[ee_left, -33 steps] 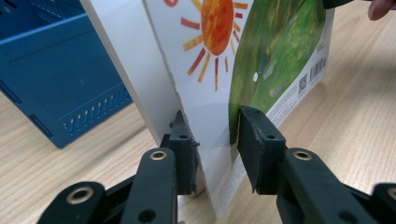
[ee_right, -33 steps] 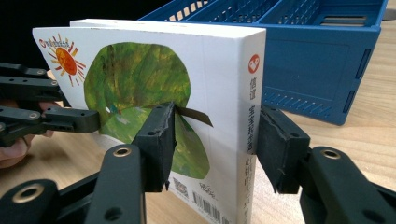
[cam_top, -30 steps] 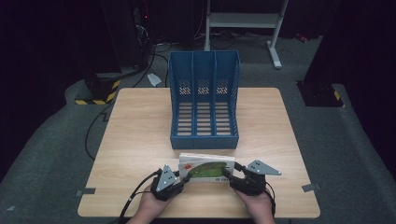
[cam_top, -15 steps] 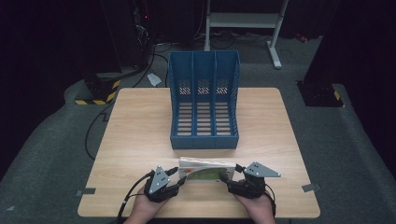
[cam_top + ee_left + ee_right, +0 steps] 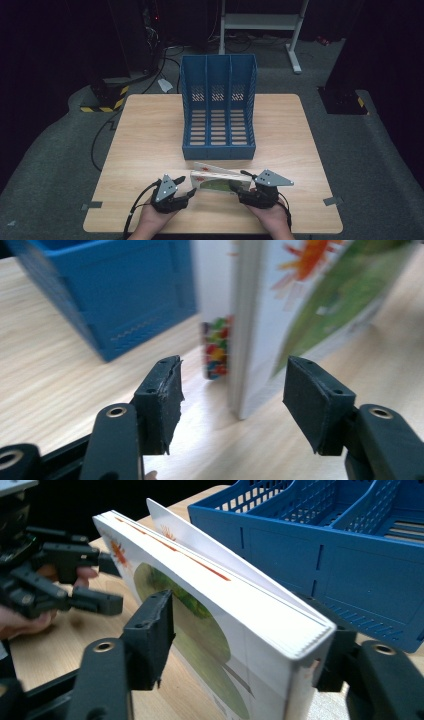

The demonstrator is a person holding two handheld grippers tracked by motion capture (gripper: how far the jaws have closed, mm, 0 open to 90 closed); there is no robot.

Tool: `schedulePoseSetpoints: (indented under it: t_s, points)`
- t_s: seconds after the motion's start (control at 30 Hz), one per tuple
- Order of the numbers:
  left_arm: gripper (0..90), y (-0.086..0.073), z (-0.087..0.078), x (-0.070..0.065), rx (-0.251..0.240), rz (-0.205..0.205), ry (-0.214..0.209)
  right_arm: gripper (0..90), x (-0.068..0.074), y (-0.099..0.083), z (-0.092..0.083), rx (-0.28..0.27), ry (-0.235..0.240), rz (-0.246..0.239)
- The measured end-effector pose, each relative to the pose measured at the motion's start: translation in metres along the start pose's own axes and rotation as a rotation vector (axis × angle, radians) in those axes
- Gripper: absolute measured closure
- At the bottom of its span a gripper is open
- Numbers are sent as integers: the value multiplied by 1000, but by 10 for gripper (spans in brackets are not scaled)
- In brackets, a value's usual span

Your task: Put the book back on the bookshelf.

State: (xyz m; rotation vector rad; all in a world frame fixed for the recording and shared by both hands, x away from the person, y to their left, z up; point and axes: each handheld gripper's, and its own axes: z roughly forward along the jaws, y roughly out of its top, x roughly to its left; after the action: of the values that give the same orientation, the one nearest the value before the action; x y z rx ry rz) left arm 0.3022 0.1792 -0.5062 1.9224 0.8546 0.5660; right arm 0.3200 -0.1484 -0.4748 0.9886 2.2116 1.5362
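I count one book, one blue file rack with three compartments, and two grippers on one wooden table.

The book is a thick paperback with a glossy cover printed in green and orange, and a block of white pages; it stands on its long edge near the table's front edge, just in front of the rack, with its top cover leaf lifting away from the pages. The rack is hard blue plastic, its floor slatted and its back wall pierced with a grid of holes. The tabletop is pale wood grain with rounded corners.

My right gripper has the book's end between its jaws, which have just been closing a little. The left pad sits against the green cover, while the far pad is tucked behind the spine side (I cannot tell how firmly it presses).

My left gripper stands wide open just short of the book's other end, its jaws having just been opening, with nothing touching the black rubbery pads; the book's corner is a little beyond them.

Around the table lie grey carpet, loose cables and a yellow-and-black striped block. The rack stands directly behind the book.
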Motion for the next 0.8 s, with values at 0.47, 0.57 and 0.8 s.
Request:
schedulePoseSetpoints:
  t_s: [0.47,0.57,0.8]
  points:
    - [367,-14,-2,64,144,-123,235,558,5,-8,-10,-14,35,-56]
    - [361,-17,3,66,178,-123,254,598,7,-9,-11,-16,39,-64]
    - [355,-21,10,66,210,-119,256,688,9,-11,-13,-22,52,-81]
